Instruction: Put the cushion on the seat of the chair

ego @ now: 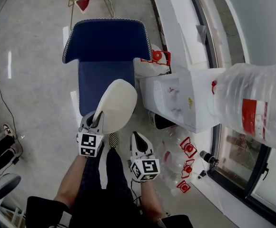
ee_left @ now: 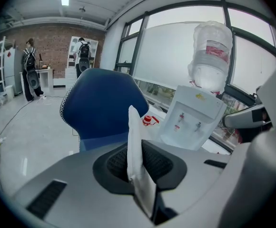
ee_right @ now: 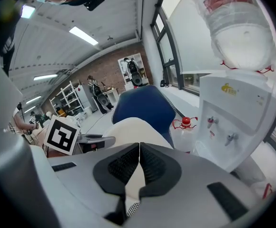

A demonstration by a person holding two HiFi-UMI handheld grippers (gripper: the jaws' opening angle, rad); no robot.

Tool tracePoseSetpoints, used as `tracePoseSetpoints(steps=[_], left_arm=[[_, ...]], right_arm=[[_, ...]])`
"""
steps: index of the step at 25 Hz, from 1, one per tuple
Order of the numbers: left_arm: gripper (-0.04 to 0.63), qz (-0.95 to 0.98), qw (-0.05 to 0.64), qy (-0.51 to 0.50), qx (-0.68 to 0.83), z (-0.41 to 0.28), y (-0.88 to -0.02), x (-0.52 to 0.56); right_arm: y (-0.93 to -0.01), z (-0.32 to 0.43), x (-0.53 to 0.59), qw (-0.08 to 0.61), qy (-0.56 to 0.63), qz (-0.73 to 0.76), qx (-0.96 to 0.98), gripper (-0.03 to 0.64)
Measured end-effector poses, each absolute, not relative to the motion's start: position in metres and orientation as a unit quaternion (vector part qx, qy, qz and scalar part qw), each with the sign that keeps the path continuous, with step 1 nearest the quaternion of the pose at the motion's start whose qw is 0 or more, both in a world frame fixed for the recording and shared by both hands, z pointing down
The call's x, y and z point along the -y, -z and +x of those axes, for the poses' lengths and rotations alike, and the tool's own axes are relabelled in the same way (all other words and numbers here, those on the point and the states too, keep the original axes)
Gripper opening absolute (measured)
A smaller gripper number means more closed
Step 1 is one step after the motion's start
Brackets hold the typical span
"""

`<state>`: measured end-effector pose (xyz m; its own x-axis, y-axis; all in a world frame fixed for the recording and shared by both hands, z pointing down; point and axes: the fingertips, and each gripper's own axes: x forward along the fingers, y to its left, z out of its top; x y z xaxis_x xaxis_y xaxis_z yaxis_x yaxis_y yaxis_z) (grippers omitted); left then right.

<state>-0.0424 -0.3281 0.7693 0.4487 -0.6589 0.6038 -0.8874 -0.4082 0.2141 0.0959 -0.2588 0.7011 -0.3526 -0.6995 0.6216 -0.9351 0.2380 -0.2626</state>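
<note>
The round white fabric cushion (ego: 116, 103) looks light and soft, best held by its thin edge, where the left claw (ego: 97, 121) pinches it, while the right claw (ego: 137, 138) sits closed, empty

chair (ego: 104, 39) 1 | cushion (ego: 119, 101) 1 | water dispenser (ego: 176, 96) 1 | big bottle (ego: 257, 106) 1 | left gripper (ego: 98, 121) + right gripper (ego: 136, 137) = 2

Our head view looks steeply down; both gripper views sit low behind their jaws, facing forward. All three share the blue chair (ego: 107, 42) and water dispenser (ego: 176, 99).
</note>
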Motion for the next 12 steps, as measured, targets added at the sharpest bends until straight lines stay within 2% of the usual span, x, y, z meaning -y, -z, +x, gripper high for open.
tracePoseSetpoints(steps=[12], left_arm=[[0.055, 0.802, 0.265, -0.222, 0.487, -0.082, -0.803, 0.35]], right_arm=[[-0.733, 0.059, 0.288, 0.211, -0.303, 0.529, 0.764, 0.029]])
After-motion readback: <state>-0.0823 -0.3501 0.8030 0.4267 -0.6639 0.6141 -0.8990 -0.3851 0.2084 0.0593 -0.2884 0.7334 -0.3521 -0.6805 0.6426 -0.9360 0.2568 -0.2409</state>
